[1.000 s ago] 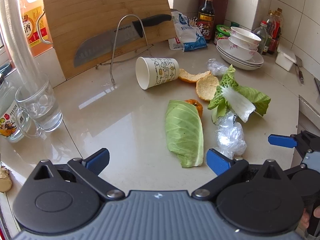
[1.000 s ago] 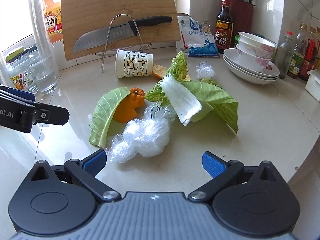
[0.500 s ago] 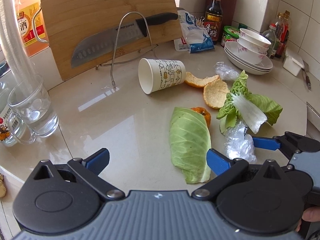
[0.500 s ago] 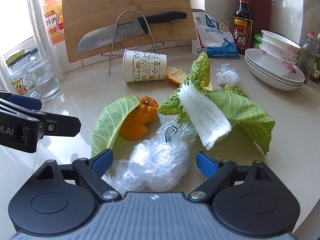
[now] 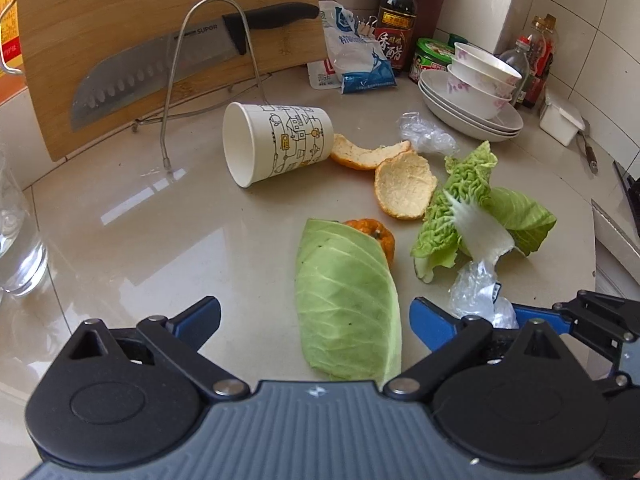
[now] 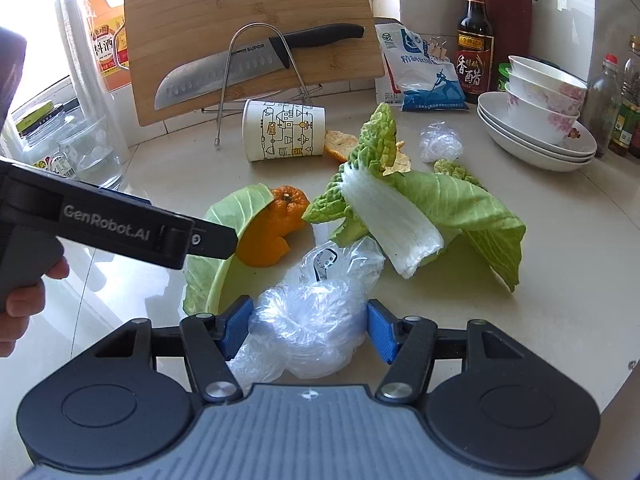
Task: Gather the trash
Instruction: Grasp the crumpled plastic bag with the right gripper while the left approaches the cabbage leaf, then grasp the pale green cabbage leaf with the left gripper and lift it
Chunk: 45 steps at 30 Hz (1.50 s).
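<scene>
Trash lies on the pale counter: a crumpled clear plastic bag (image 6: 308, 320), a flat cabbage leaf (image 5: 348, 304), an orange peel (image 6: 276, 228), two peel pieces (image 5: 404, 188), a napa cabbage piece (image 6: 400, 216), a tipped paper cup (image 5: 276, 140) and a small plastic wad (image 6: 440, 142). My right gripper (image 6: 308, 328) has its blue pads on both sides of the plastic bag, jaws partly closed, pads at the bag's edges. My left gripper (image 5: 316, 320) is open over the near end of the flat cabbage leaf.
A cutting board with a knife (image 5: 180, 56) leans on a wire rack at the back. Stacked bowls (image 5: 476, 92), sauce bottles (image 5: 396, 12) and a salt bag (image 5: 352, 60) stand back right. A water glass (image 5: 16, 248) stands left. The counter edge runs right.
Both grippers moved forward toward the trash. The right gripper's jaws narrowed from wide open until they bracket the plastic bag. The left gripper came over the cabbage leaf.
</scene>
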Motion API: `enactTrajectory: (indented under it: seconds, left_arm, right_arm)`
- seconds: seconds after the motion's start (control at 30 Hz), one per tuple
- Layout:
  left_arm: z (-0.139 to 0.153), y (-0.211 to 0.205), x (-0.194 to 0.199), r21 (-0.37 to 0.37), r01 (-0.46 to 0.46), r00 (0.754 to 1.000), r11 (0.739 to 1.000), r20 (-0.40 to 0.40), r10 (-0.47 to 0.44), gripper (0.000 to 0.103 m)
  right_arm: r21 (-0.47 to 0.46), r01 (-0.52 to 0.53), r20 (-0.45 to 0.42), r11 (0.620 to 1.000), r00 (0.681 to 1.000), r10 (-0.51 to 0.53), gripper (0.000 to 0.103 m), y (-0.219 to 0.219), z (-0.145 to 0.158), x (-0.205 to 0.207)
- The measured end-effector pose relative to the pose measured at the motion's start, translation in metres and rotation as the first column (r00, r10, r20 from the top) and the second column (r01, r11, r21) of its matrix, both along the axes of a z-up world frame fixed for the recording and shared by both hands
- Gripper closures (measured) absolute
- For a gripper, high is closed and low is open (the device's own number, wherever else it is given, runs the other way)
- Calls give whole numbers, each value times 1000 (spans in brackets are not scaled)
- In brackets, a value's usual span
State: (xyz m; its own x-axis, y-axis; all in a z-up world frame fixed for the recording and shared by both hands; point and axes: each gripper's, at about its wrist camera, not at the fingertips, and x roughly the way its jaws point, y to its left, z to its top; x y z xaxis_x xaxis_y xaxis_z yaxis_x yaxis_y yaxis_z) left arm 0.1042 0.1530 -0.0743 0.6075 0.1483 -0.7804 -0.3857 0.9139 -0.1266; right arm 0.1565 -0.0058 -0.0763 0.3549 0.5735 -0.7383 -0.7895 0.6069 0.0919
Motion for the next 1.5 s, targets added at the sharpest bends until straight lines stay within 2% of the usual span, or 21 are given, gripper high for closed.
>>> enactTrajectory:
  seconds: [0.2,0.27,0.4,0.47,0.53,0.63,0.8,1.2,1.5]
  left_arm:
    - [-14,7,10,-88,30,999,996,-13,-31,27]
    - [-15,6,9,-90,38,999,995,-6,-39,31]
    - [-13,7,9,-123,58,998,991,2,-58,47]
    - [-10,6,8,-116,60,998,991,0,-61,49]
    - [-7,5,7,-104,70,997,992,1,-71,58]
    - [-3,2,4,-78,83,997,994,-1,-83,63]
    - [9,1,-6,-31,90,996,995,-1,-90,67]
    - [39,-19,-34,54,147,989,988,-24,-146,67]
    - [53,-60,-47,83,252,967,964,-40,-250,67]
  right_arm:
    - [-2,28,-5,1000,1000,-29,37,-8,2,-4]
    - [-4,32,-7,999,999,-32,37,-9,3,-5]
    - [-8,38,2,999,999,-38,37,-10,5,-7]
    - [-7,40,5,999,999,-40,37,-11,6,-8]
    - [-4,42,9,999,999,-42,37,-13,8,-9]
    - [-3,43,15,999,999,-43,37,-14,10,-11]
    - [-2,41,27,999,999,-41,37,-17,15,-16]
    - [10,22,55,1000,998,-22,37,-32,32,-34]
    - [29,26,75,999,997,-28,37,-61,45,-50]
